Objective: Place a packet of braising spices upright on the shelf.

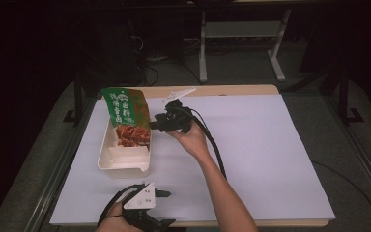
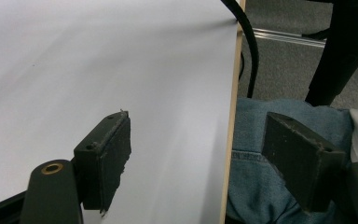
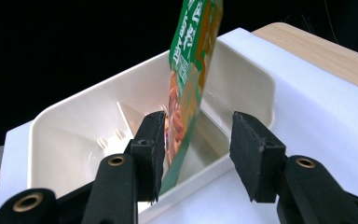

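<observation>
A green and orange snack packet (image 1: 125,113) stands upright in the far end of a cream divided tray (image 1: 123,166) on the left of the white table. My right gripper (image 1: 153,124) is just to the right of the tray, pointing at the packet. In the right gripper view the packet (image 3: 191,70) leans in the tray (image 3: 65,135), its lower edge close to the left jaw; my right gripper (image 3: 196,149) is open and the pads do not press on it. My left gripper (image 1: 166,208) rests at the table's near edge, open (image 2: 200,163) and empty.
A white sheet (image 1: 270,145) covers the table, with a wooden strip along its far edge (image 1: 232,90). The right gripper's black cable (image 1: 212,140) trails toward the near edge. Beyond the near table edge are the person's jeans (image 2: 256,177).
</observation>
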{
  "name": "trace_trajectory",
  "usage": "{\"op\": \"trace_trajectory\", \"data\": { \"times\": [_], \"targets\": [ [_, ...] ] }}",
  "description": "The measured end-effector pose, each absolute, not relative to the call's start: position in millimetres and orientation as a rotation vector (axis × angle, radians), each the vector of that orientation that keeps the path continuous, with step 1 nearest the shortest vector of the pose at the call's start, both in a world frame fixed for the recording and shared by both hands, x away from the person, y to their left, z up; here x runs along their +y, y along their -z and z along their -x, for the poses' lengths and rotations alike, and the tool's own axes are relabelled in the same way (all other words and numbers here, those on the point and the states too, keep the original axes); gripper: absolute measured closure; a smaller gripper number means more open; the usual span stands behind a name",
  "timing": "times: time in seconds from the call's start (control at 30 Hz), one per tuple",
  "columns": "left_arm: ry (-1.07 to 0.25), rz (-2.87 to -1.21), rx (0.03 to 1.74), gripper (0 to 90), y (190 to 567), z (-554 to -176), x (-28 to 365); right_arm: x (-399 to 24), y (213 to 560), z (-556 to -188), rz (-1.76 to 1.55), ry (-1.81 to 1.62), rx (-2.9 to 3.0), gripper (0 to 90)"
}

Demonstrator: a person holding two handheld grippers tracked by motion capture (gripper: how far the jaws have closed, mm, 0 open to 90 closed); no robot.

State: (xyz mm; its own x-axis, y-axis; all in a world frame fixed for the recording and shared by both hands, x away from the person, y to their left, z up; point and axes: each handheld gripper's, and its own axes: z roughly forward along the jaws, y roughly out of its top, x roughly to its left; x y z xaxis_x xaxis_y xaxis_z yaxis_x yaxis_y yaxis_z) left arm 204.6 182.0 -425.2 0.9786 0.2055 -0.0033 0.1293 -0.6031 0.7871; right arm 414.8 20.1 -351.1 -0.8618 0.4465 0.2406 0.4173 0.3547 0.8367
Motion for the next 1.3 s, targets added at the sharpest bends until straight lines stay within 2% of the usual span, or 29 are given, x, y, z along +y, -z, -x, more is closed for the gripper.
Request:
{"op": "trace_trajectory", "data": {
  "times": [1.3],
  "targets": [
    [-0.101, -2.213, 0.270, 22.9, 428.5, -206.0, 182.0, -69.5, 362.5, -373.7, -0.898, -1.509, 2.604, 43.3]
  ]
}}
